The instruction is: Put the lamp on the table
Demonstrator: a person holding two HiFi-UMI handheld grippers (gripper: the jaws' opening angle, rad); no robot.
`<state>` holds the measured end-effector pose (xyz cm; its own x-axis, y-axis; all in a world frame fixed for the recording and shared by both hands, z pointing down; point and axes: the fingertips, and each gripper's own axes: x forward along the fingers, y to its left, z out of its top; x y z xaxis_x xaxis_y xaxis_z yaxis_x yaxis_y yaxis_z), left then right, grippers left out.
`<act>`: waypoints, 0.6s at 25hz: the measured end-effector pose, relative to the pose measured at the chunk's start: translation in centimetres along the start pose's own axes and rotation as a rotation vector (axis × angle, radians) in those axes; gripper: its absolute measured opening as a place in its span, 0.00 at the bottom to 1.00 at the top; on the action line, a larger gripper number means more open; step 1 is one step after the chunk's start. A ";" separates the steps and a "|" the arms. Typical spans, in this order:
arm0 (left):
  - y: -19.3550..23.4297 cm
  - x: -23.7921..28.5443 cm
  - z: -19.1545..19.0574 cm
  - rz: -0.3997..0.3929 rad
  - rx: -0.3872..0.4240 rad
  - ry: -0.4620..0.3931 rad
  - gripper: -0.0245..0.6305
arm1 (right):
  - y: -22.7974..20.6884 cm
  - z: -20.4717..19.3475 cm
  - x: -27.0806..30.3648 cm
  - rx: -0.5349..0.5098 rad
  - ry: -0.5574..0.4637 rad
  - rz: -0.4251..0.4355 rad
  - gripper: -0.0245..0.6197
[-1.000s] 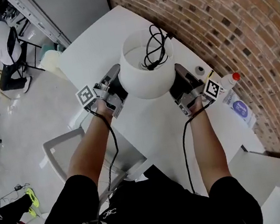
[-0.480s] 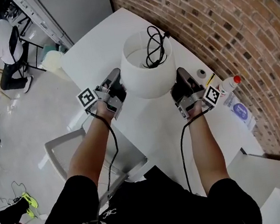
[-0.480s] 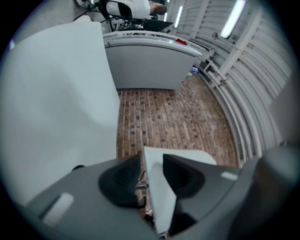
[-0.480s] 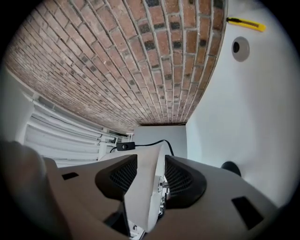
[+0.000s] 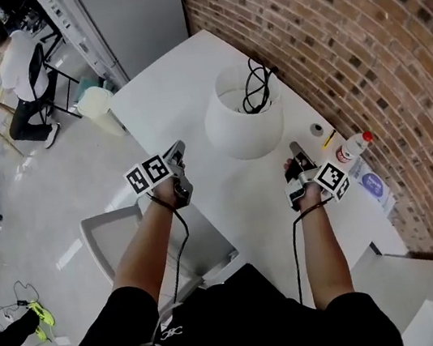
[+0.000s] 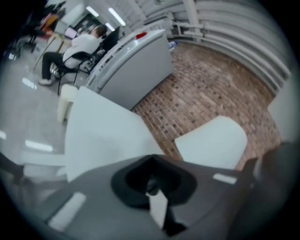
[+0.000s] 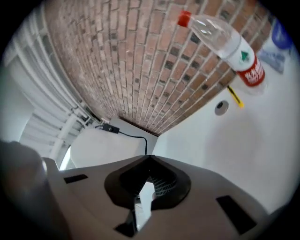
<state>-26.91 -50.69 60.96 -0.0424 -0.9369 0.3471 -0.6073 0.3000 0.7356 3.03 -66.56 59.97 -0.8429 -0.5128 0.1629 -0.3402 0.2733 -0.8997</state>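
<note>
Now the lamp (image 5: 244,122) stands on the table (image 5: 178,92) near its wall-side edge, untouched. The left gripper (image 5: 177,149) and right gripper (image 5: 294,149) have just been closing; their jaws meet on nothing. Any retreat should run toward the near edge, clear of the shade.

The head view was bright and evenly lit; the white desk (image 5: 180,100) came close to glare, and the lamp (image 5: 243,126) showed soft shade on its near side. The brick wall (image 5: 360,45) bowed at the edges. The left gripper view was smeared by motion blur, with ceiling lights (image 6: 116,17) as bright streaks. The right gripper view was sharp but dark at the corners, and its bottle (image 7: 225,42) looked bent.
</note>
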 end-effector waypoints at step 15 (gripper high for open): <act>-6.6 -14.6 3.6 0.134 0.599 -0.189 0.04 | 15.3 -9.3 -5.2 -0.798 -0.035 -0.191 0.04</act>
<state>-25.14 -39.68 48.97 -0.2544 -0.9303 0.2643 -0.9228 0.3153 0.2213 -1.66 -52.11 49.15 -0.7317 -0.6305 0.2592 -0.6815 0.6689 -0.2968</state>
